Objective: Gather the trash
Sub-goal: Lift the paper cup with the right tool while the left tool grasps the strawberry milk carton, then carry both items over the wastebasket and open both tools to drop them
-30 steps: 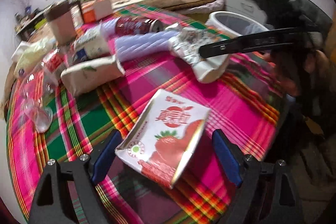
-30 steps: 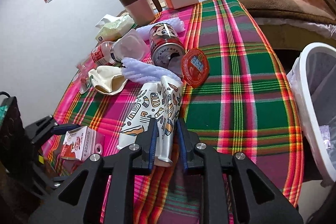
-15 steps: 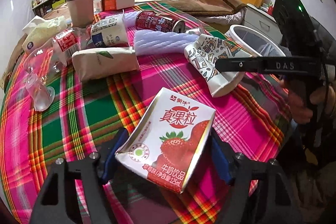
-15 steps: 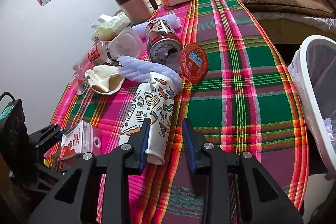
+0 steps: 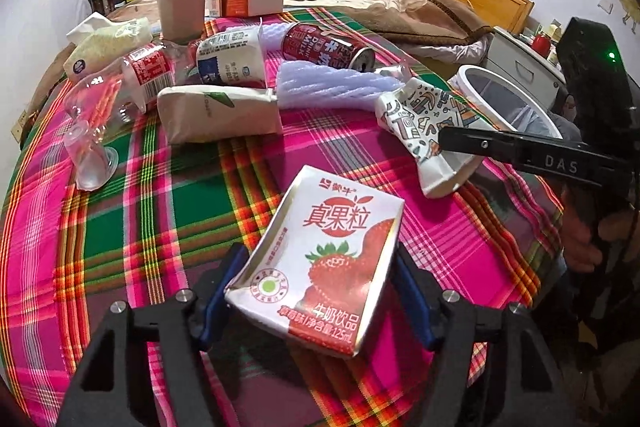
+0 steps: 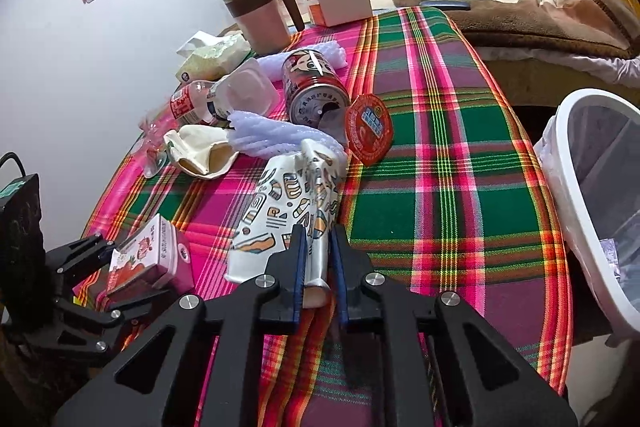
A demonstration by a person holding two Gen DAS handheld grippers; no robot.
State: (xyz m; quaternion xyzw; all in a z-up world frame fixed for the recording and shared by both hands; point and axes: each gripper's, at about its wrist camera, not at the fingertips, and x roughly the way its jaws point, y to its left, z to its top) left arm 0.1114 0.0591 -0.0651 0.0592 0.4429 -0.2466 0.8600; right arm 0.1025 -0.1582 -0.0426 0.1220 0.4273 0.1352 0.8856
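Your left claw [image 5: 320, 291] has its blue-padded fingers [image 5: 218, 291] pressed against both sides of the small white-and-red strawberry milk carton [image 5: 324, 263], which tilts up off the pink, green and red plaid tabletop [image 5: 160, 203] near its front edge. From the right wrist view the same carton [image 6: 154, 255] sits between those black fingers at the lower left.

Your right claw [image 6: 319, 259] is nearly closed, pinching the rim end of the flattened white paper cup with the colourful doodle print [image 6: 288, 215]; the cup lies on its side on the cloth, its crumpled base pointing toward the clutter.

Just past the cup lie a pale lilac foam net sleeve [image 6: 276, 135], a red milk can on its side [image 6: 314, 91] and a red round foil lid [image 6: 368, 129] propped beside the can's mouth.

The white plastic bin with a clear liner [image 6: 592, 187] stands beyond the tabletop's right edge, below its level.
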